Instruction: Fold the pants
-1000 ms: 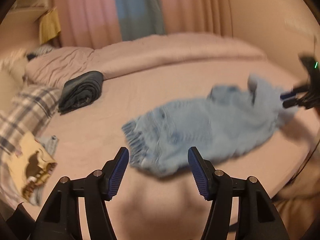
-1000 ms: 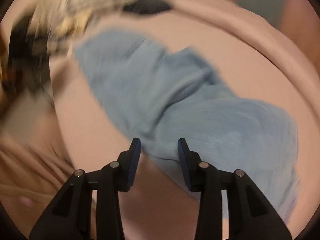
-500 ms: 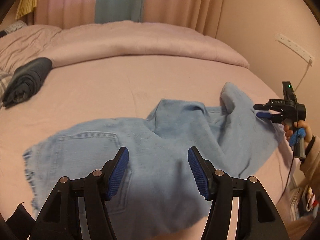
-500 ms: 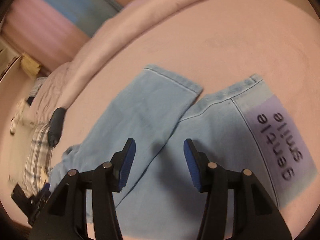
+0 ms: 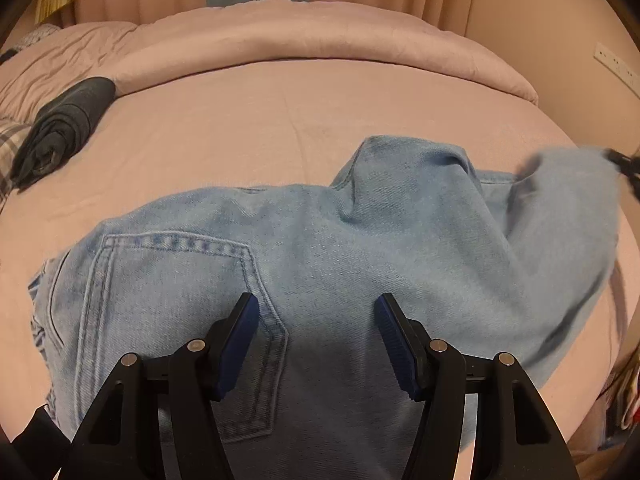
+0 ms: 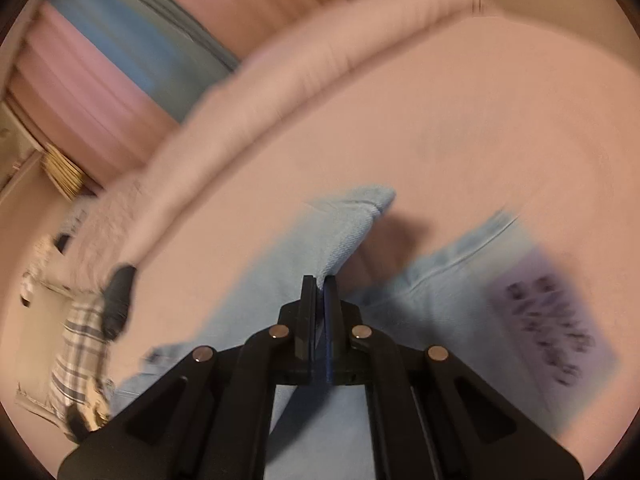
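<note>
R gripper (image 6: 319,280) clamped on jeans (image 5: 320,280) leg hem to lift & fold; L gripper (image 5: 316,340) hangs unclenched over back pocket (image 5: 176,300), nothing held

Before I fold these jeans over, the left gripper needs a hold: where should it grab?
Probably the waistband edge of the jeans, left of the back pocket. Bring the open left gripper down from above; the denim lies flat there.
</note>
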`<state>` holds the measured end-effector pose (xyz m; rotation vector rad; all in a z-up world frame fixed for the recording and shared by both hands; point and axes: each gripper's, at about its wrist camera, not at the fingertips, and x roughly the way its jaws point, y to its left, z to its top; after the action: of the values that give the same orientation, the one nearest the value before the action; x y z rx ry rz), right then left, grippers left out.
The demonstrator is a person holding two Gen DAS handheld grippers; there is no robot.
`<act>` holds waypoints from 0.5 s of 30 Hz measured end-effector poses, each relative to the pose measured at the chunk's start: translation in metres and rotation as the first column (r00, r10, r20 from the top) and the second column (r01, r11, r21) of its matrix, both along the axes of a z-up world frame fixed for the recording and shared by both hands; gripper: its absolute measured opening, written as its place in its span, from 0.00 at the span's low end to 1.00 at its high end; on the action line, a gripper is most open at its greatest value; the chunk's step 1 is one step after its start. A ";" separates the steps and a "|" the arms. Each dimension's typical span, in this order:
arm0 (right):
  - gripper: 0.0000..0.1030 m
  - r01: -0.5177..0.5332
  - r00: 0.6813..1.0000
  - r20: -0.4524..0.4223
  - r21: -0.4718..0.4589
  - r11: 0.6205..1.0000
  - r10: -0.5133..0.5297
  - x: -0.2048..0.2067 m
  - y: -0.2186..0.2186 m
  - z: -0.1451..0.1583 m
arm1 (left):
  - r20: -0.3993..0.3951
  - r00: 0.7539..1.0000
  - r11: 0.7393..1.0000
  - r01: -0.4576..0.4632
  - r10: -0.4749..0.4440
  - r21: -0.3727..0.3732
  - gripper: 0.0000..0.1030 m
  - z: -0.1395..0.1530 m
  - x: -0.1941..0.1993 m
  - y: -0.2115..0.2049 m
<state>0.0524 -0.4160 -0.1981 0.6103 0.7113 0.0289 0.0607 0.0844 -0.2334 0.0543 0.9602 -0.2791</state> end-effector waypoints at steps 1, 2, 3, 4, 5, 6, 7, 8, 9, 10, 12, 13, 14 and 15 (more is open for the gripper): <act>0.03 0.023 0.999 0.035 -0.036 0.999 -0.022 -0.021 -0.004 0.016 | -0.001 1.000 1.000 0.002 -0.002 -0.001 0.60 -0.001 0.001 0.000; 0.03 0.044 0.998 0.042 -0.050 0.998 -0.041 -0.036 -0.008 0.023 | -0.002 1.000 1.000 0.004 -0.004 0.000 0.60 -0.002 0.002 -0.002; 0.04 0.059 0.998 0.040 -0.063 0.996 -0.057 -0.048 -0.012 0.025 | -0.007 1.000 1.000 0.005 -0.005 0.004 0.60 -0.003 0.004 -0.002; 0.04 0.078 0.997 0.025 -0.073 0.994 -0.076 -0.066 -0.018 0.023 | -0.010 1.000 1.000 0.006 -0.006 0.010 0.60 -0.004 0.005 -0.003; 0.04 0.093 0.996 0.001 -0.070 0.993 -0.093 -0.073 -0.023 0.017 | -0.011 1.000 1.000 0.007 -0.007 0.017 0.60 -0.006 0.006 -0.003; 0.04 0.101 0.993 -0.046 -0.068 0.993 -0.105 -0.077 -0.027 0.004 | -0.013 1.000 1.000 0.009 -0.009 0.023 0.60 -0.007 0.006 -0.004; 0.04 0.098 0.988 -0.110 -0.074 0.992 -0.106 -0.080 -0.029 -0.014 | -0.014 1.000 1.000 0.009 -0.008 0.025 0.60 -0.008 0.007 -0.004; 0.04 0.102 0.979 -0.167 -0.081 0.991 -0.114 -0.083 -0.034 -0.033 | -0.015 1.000 1.000 0.008 -0.008 0.026 0.60 -0.008 0.008 -0.003; 0.04 0.096 0.969 -0.222 -0.085 0.992 -0.113 -0.085 -0.035 -0.053 | -0.017 1.000 1.000 0.007 -0.007 0.025 0.60 -0.008 0.009 -0.002; 0.04 0.089 0.961 -0.255 -0.077 0.993 -0.105 -0.087 -0.039 -0.066 | -0.021 1.000 1.000 0.003 -0.003 0.024 0.60 -0.007 0.009 -0.002; 0.04 0.109 0.966 -0.232 -0.049 0.993 -0.118 -0.093 -0.042 -0.070 | -0.027 1.000 1.000 -0.005 0.005 0.023 0.60 -0.006 0.009 0.001; 0.06 0.107 0.967 -0.225 -0.047 0.993 -0.115 -0.093 -0.044 -0.065 | -0.028 1.000 1.000 -0.007 0.007 0.025 0.60 -0.006 0.010 0.000; 0.06 0.107 0.967 -0.226 -0.054 0.993 -0.117 -0.091 -0.044 -0.064 | -0.029 1.000 1.000 -0.008 0.009 0.025 0.60 -0.005 0.012 0.000; 0.07 0.106 0.968 -0.222 -0.063 0.992 -0.117 -0.091 -0.043 -0.059 | -0.029 1.000 1.000 -0.008 0.008 0.025 0.60 -0.005 0.011 0.000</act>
<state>-0.0389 -0.4594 -0.2567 0.6100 0.8935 -0.1648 0.0718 0.0841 -0.2388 0.0696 0.9923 -0.2611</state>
